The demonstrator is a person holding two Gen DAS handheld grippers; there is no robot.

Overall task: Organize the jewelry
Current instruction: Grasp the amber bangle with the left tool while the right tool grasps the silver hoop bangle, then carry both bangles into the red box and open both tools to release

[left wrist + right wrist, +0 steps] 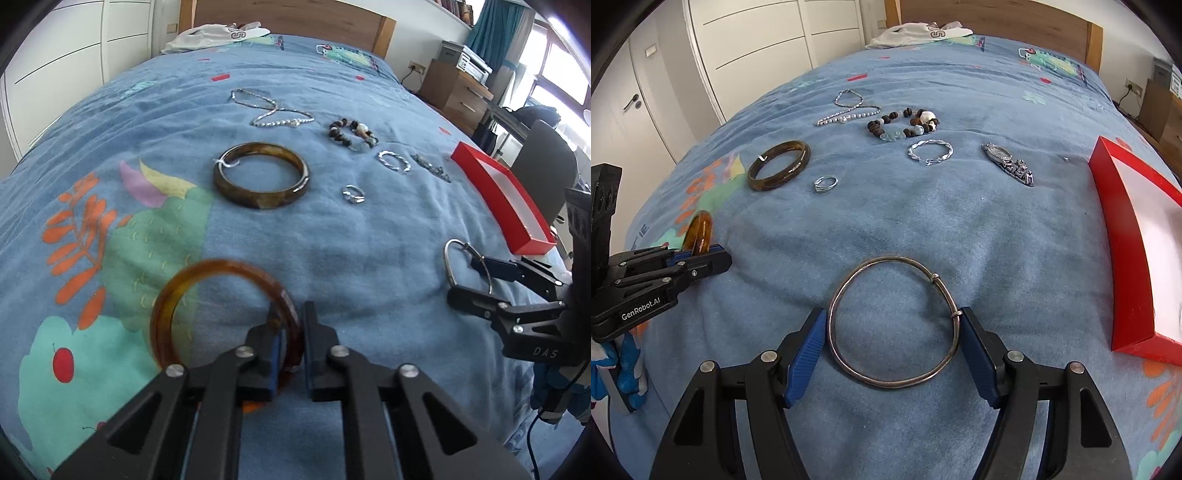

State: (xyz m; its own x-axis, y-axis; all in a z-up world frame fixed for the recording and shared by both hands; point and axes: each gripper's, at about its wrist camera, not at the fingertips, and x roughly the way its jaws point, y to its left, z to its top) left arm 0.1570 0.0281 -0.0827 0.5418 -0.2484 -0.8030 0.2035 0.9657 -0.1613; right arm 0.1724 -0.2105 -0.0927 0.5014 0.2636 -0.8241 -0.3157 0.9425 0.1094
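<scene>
My left gripper (pixel 290 314) is shut on an amber bangle (pixel 173 291), held just above the blue bedspread; it also shows in the right wrist view (pixel 698 230). My right gripper (pixel 892 325) is closed across a thin silver bangle (pixel 871 266), its blue pads touching both sides; the bangle also shows in the left wrist view (pixel 448 258). Further off lie a dark brown bangle (pixel 260 175), a silver chain (pixel 271 110), a bead bracelet (pixel 351 134), a twisted silver bracelet (pixel 929 151), a ring (pixel 825 183) and a watch (pixel 1008 164).
An open red box (pixel 1123 236) with a white inside sits on the bed at the right. White clothing (pixel 916 33) lies by the wooden headboard. White wardrobes stand to the left; a desk and chair stand past the bed's right edge.
</scene>
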